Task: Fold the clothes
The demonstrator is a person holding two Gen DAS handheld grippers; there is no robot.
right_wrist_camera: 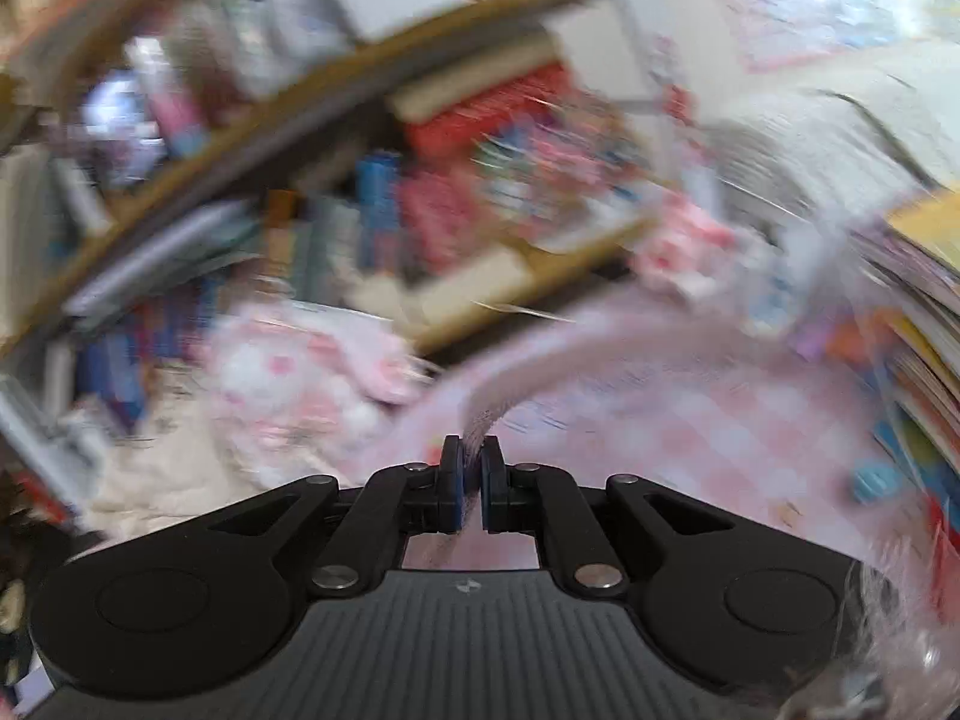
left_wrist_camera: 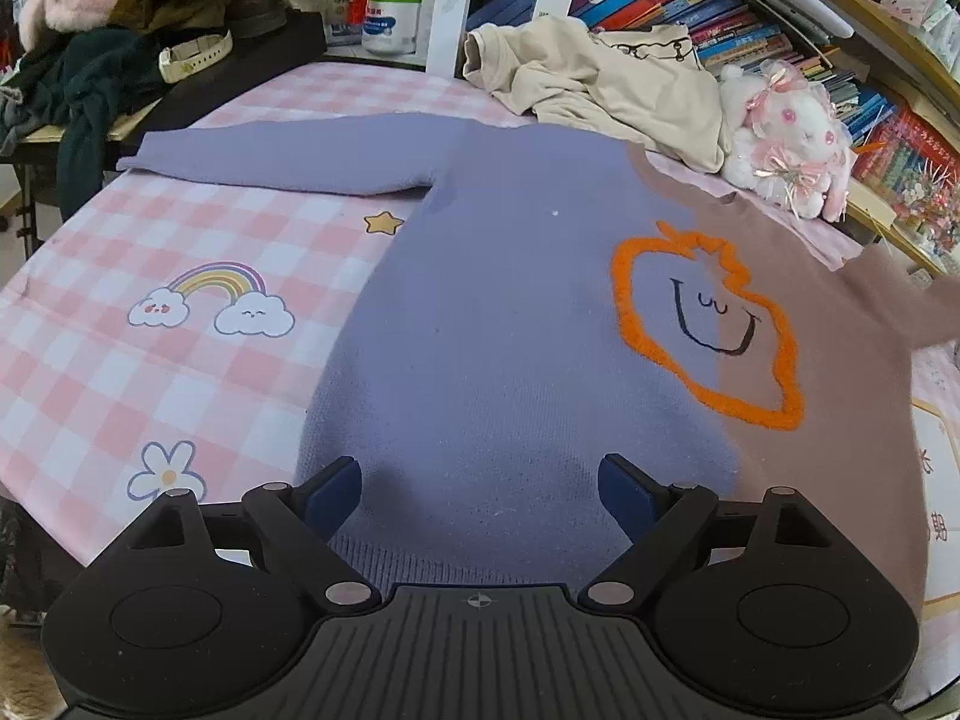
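Note:
A two-tone sweater (left_wrist_camera: 492,312), lilac on the left half and mauve on the right, lies spread flat on a pink checked cloth (left_wrist_camera: 120,324). An orange outlined smiley (left_wrist_camera: 708,324) sits on its chest. Its lilac sleeve (left_wrist_camera: 288,162) stretches out to the left. My left gripper (left_wrist_camera: 480,498) hovers open just over the lilac hem, with nothing between its pads. In the blurred right wrist view my right gripper (right_wrist_camera: 471,468) is shut on the ribbed end of the mauve sleeve (right_wrist_camera: 540,378), which trails up and to the right from the pads.
A crumpled beige garment (left_wrist_camera: 606,90) and a white plush rabbit (left_wrist_camera: 786,138) lie at the far edge, before shelves of books (left_wrist_camera: 690,6). Dark clothes (left_wrist_camera: 90,84) are heaped at far left. Stacked books (right_wrist_camera: 924,324) stand at the right of the checked cloth (right_wrist_camera: 720,432).

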